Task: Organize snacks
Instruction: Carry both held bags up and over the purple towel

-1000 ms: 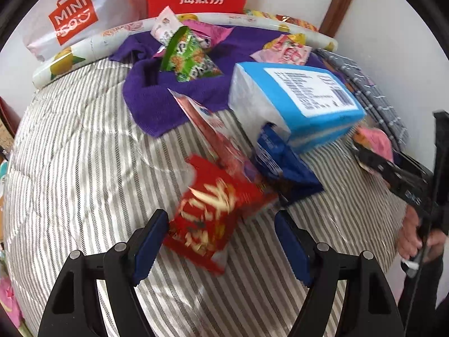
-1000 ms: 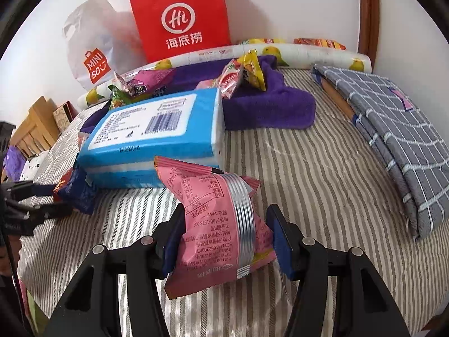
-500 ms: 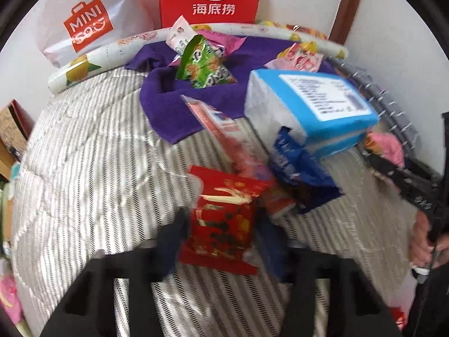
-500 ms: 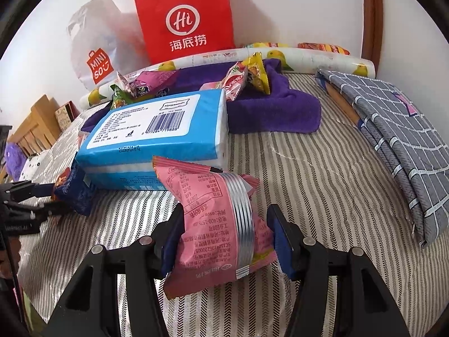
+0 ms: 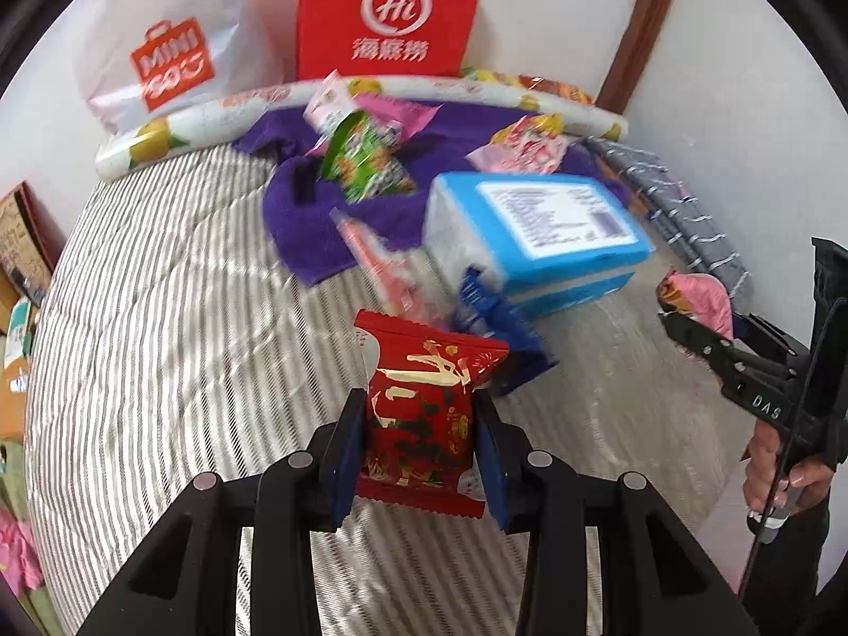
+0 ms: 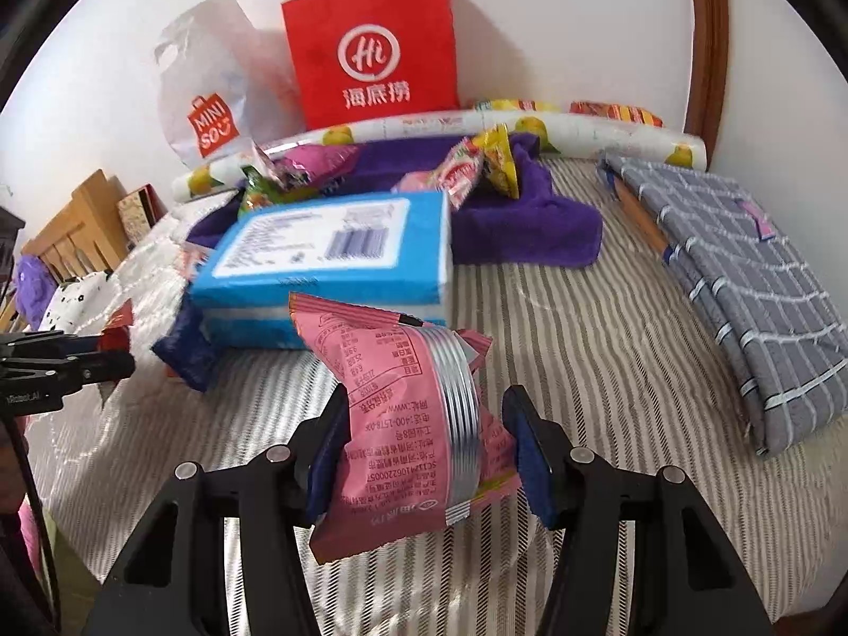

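Note:
My left gripper (image 5: 421, 434) is shut on a red snack packet with gold print (image 5: 424, 403), lifted just above the striped bed cover (image 5: 159, 318). My right gripper (image 6: 429, 448) is shut on a pink snack packet with a silver band (image 6: 403, 413). In the left wrist view the right gripper (image 5: 683, 326) appears at the right edge with the pink packet (image 5: 699, 297) in it. A dark blue packet (image 5: 498, 328) and a long red-pink packet (image 5: 381, 259) lie beside a blue tissue pack (image 5: 535, 233). More snacks, among them a green packet (image 5: 365, 164), sit on a purple towel (image 5: 312, 222).
A red paper bag (image 6: 371, 47) and a white plastic bag (image 6: 212, 90) lean on the wall behind a rolled fruit-print mat (image 6: 583, 132). A folded grey checked cloth (image 6: 742, 286) lies at the right. A wooden headboard (image 6: 74, 228) stands at the left.
My left gripper closed around the red packet and raised it off the bed cover. The right gripper kept its hold on the pink packet and moved slightly.

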The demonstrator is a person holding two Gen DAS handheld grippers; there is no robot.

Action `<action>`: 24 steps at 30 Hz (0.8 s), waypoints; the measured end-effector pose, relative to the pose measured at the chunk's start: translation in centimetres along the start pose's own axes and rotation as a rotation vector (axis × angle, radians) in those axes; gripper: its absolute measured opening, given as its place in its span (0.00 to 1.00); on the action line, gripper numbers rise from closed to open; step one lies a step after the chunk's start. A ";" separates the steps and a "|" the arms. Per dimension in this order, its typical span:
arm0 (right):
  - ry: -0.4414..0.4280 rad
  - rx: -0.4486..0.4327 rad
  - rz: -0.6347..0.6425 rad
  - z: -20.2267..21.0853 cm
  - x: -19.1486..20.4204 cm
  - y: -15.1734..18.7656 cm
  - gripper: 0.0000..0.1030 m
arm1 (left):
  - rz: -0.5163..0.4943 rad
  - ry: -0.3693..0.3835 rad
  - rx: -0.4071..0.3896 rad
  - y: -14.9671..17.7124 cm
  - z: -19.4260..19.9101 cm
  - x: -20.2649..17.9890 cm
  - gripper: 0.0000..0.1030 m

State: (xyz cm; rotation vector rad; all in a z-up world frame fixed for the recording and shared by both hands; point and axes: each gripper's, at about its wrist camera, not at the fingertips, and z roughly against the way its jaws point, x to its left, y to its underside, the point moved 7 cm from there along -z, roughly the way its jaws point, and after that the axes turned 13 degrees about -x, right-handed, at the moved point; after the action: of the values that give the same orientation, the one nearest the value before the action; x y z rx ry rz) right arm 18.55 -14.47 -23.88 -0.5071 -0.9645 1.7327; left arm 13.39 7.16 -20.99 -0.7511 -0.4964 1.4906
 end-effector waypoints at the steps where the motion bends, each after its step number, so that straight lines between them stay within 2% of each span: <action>1: -0.004 -0.009 0.006 0.3 0.2 -0.4 0.55 | -0.008 0.007 -0.006 -0.4 0.1 -0.4 0.36; 9: -0.038 -0.078 0.018 1.9 1.5 -5.5 0.55 | -0.041 0.069 -0.073 -5.6 0.9 -3.8 0.36; 14: -0.027 -0.112 0.036 1.5 1.8 -9.2 0.55 | -0.059 0.065 -0.108 -9.1 0.5 -4.7 0.36; 19: -0.014 -0.144 0.035 0.1 2.0 -13.1 0.55 | -0.074 0.054 -0.146 -12.7 -0.3 -4.6 0.36; 24: -0.018 -0.156 0.027 -2.6 1.9 -16.2 0.55 | -0.042 0.057 -0.142 -16.1 -2.3 -3.4 0.36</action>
State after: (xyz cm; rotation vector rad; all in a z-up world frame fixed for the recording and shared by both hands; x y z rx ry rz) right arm 29.17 -9.57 -12.18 -0.6091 -1.1158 1.6965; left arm 26.07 4.65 -10.60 -0.8864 -0.5762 1.4013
